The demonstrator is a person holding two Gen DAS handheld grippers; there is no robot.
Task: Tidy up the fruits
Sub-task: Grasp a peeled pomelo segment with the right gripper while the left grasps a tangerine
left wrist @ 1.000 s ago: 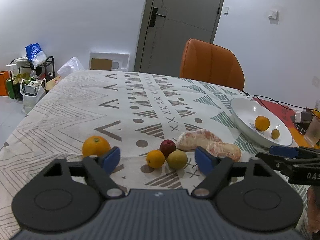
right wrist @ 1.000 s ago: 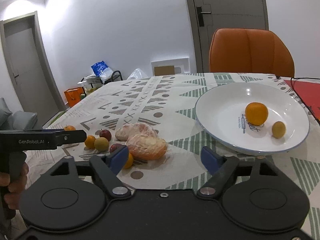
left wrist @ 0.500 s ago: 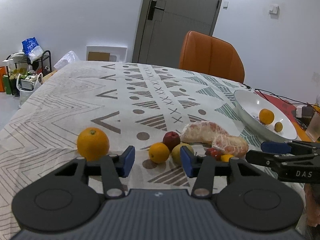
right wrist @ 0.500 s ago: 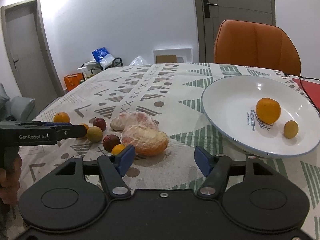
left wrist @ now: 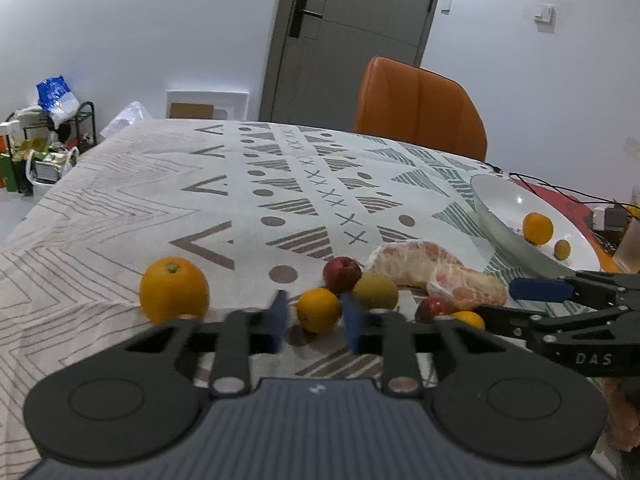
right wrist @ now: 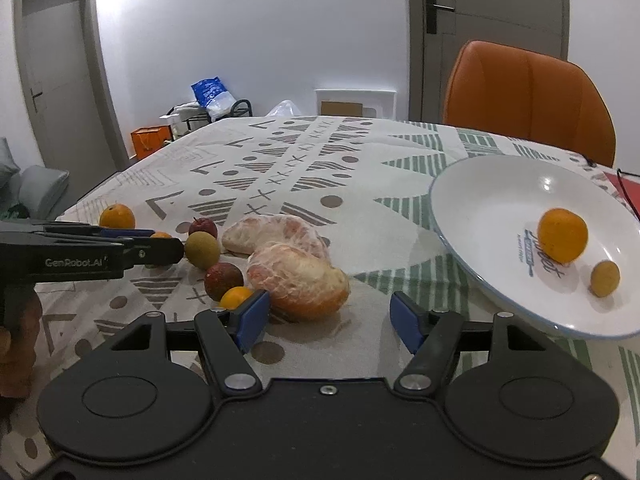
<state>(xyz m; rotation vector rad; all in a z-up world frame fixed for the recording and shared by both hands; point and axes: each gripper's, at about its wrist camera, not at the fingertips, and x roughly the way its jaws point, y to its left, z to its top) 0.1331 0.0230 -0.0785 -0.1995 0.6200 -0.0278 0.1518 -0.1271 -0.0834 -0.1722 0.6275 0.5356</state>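
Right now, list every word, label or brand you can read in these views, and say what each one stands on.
"GenRobot.AI": side of the left claw, seen from the right wrist view.
"DAS": side of the right claw, in the left wrist view; the rest runs out of the frame.
Blue print in the white plate: too blurred to read.
Nothing else carries readable text.

Plate (right wrist: 472,200) sitting at 3 o'clock on table (right wrist: 360,160), holding orange (right wrist: 563,240) with small fruit (right wrist: 605,278) at its 4 o'clock. Two pomelo pieces (right wrist: 298,276) lying at plate's 9 o'clock. Small fruits (right wrist: 203,249) clustering at pomelo's 9 o'clock. Chair (right wrist: 528,96) standing at 12 o'clock behind table.
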